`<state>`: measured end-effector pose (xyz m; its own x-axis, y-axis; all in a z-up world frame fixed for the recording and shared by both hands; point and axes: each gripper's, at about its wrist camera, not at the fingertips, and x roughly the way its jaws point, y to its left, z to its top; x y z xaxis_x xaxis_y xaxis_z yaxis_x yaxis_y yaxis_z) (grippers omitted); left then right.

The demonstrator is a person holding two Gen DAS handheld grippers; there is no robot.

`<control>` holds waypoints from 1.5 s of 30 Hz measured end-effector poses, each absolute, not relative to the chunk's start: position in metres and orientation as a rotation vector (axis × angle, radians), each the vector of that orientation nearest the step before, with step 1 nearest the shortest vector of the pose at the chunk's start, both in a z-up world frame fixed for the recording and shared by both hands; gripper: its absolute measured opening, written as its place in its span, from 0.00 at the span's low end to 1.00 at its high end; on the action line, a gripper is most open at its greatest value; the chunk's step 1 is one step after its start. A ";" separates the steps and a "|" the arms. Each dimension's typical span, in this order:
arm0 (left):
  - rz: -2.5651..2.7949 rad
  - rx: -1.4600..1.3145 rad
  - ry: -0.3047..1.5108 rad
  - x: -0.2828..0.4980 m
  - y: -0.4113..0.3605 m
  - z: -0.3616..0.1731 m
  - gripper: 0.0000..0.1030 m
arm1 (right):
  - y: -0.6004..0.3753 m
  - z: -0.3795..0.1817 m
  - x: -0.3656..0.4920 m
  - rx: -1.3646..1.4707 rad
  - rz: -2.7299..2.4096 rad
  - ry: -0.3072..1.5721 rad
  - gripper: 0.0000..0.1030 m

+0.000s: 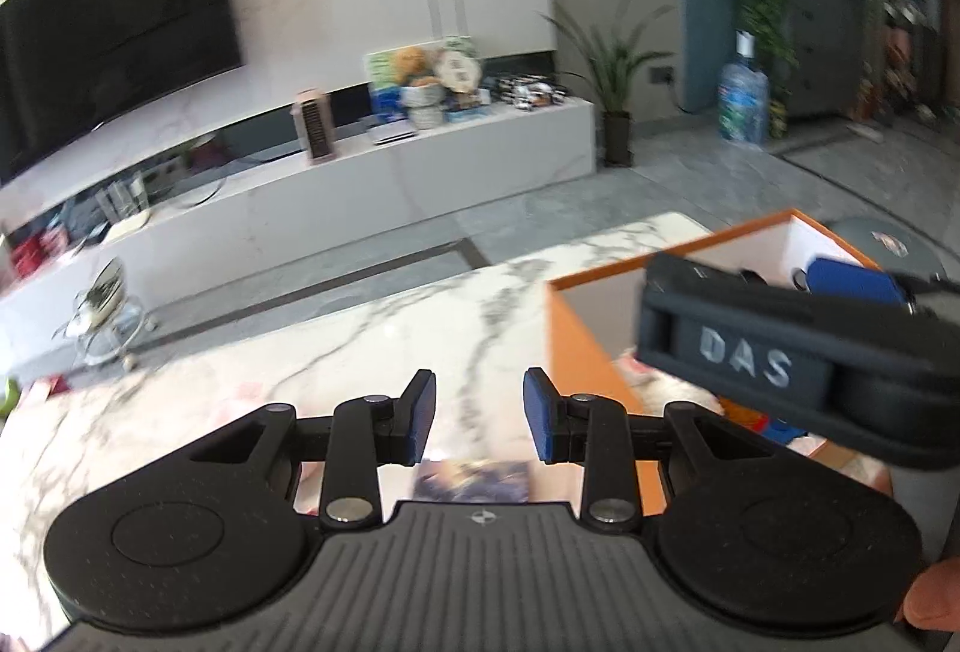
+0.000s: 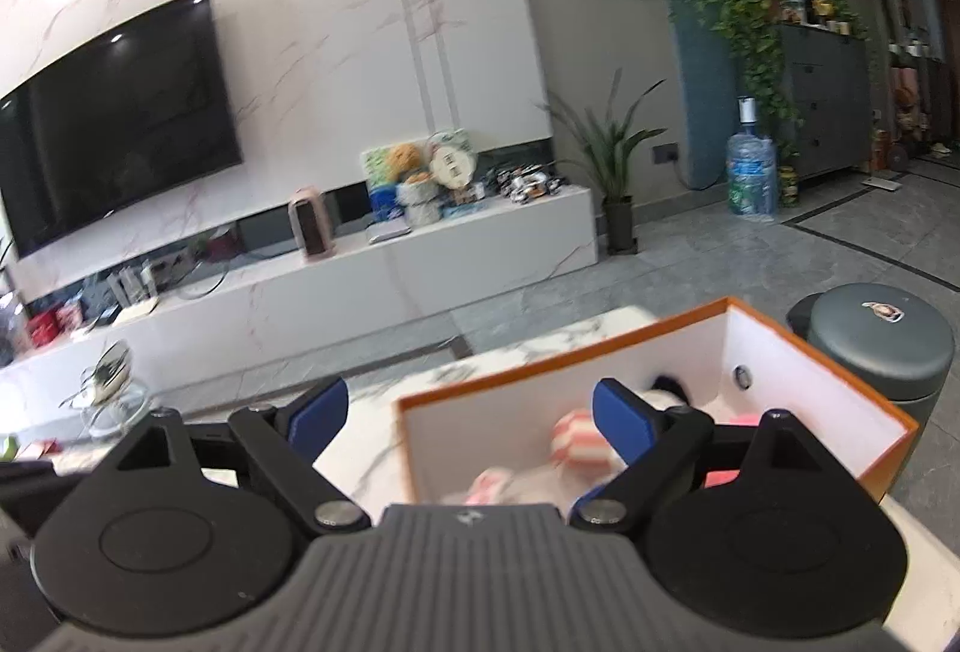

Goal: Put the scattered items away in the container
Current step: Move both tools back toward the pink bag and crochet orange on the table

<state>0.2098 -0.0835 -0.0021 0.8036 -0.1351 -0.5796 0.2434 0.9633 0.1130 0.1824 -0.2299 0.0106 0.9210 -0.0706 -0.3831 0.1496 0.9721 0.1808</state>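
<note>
orange card outside, white inside: the box (image 2: 810, 370) sits on the marble table (image 1: 360, 352) at its far right end, mouth up. judging by the right wrist view, its long axis runs from near-left to far-right across the table, w/ a shorter wall facing the round grey stool. soft bits already lie in it, among them a pink-and-white striped thing (image 2: 573, 436); the rest is too blurred to name.

the right hand-held gripper (image 2: 471, 418) hangs over the box's near-left corner, released, jaws spread wide w/ nothing btwn the pads. one pad is over the table, the other over the box mouth. looks to me like a drop-off step: that side has nothing left to let go of.

the left hand-held gripper (image 1: 477, 412) is over the table just left of the box, clenched down narrow, though a slim gap shows btwn the pads. low in that gap, at the root of the fingers, there's a blurred blue-printed thing (image 1: 474, 478). can't tell if it's pinched or just lying on the table underneath, & its long axis is lost in the blur.

next move, i'd guess: the left side has to swing right, clear the orange rim and let go above the pile. the right one crosses its path in the left wrist view, so it prob needs to back off first or they'll knock.
</note>
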 end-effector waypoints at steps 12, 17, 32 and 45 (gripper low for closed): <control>-0.055 0.084 0.541 0.174 0.009 0.023 0.57 | -0.149 0.038 0.145 0.035 -0.004 0.348 0.88; -0.004 0.049 0.544 0.163 0.042 0.020 0.62 | -0.111 0.042 0.133 -0.047 0.034 0.324 0.89; 0.060 -0.036 0.603 0.157 0.117 -0.010 0.73 | -0.035 0.026 0.125 -0.204 0.093 0.334 0.89; 0.082 0.007 0.675 0.186 0.132 -0.050 0.75 | -0.007 -0.014 0.161 -0.272 0.116 0.408 0.89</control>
<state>0.1856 0.1318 -0.0500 0.7778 0.0781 -0.6237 -0.0735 0.9967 0.0333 0.1608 -0.0070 -0.0144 0.9119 0.0566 -0.4066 -0.1655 0.9571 -0.2378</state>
